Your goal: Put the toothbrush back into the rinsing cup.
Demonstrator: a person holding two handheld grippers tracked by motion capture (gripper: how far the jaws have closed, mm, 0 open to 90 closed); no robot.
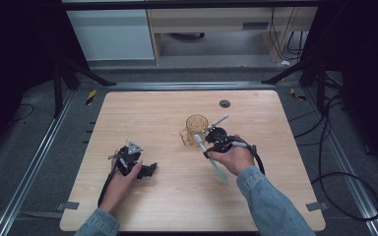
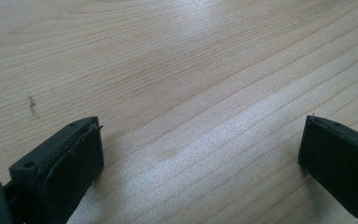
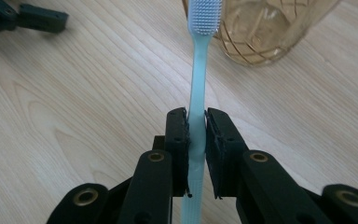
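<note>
Pale blue plastic is the story right now: the toothbrush (image 3: 199,70) sits clamped in the right gripper (image 3: 196,122), jaws pinched narrow on the handle, bristle head pointing toward the amber glass cup (image 3: 261,32). From the high view, the toothbrush (image 1: 207,153) hangs just beside the cup (image 1: 195,127) on the side nearer the person, head close to the rim, tail trailing back past the hand (image 1: 234,158).

Here's the risk, as I read it. The grip is on a slim, smooth handle, so any knock of the bristle head against the cup wall could twist the toothbrush between the pads and leave it skewed. The cup looks light and tall; a sideways nudge at the rim could tip or slide it across the desk (image 1: 142,113). Come in too low and the head hits the outside of the cup instead of clearing the rim.

Well to the left of the cup, the left gripper (image 1: 137,166) rests on the desk, jaws spread wide with nothing between them, too far off to steady the cup.
</note>
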